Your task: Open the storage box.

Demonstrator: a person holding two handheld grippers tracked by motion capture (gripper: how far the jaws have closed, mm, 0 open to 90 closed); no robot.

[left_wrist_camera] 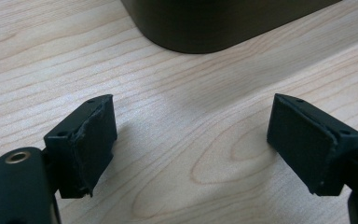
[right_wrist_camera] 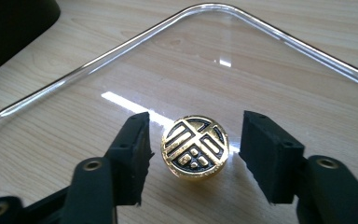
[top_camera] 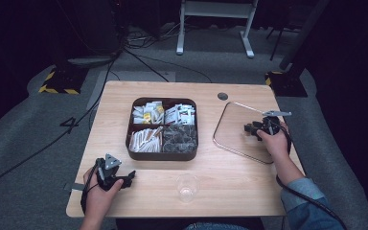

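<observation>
Nearest, a clear plastic cup (top_camera: 187,187) stands at the counter's (top_camera: 249,187) near edge. Right tool (right_wrist_camera: 193,144) straddles the glass lid's (top_camera: 235,125) gold knob (right_wrist_camera: 195,147), pads clear of it, released; the lid lies flat, right of the compartment tray (top_camera: 162,154). Knob emblem unreadable. Left tool (left_wrist_camera: 191,140) rests released over bare wood.

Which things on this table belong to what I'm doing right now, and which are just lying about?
In the job:
- right gripper, jaws open around the knob
- gold knob
- clear glass lid, lying flat on the table
- compartment box, uncovered

Lying about:
- clear cup
- left gripper, open, resting
</observation>
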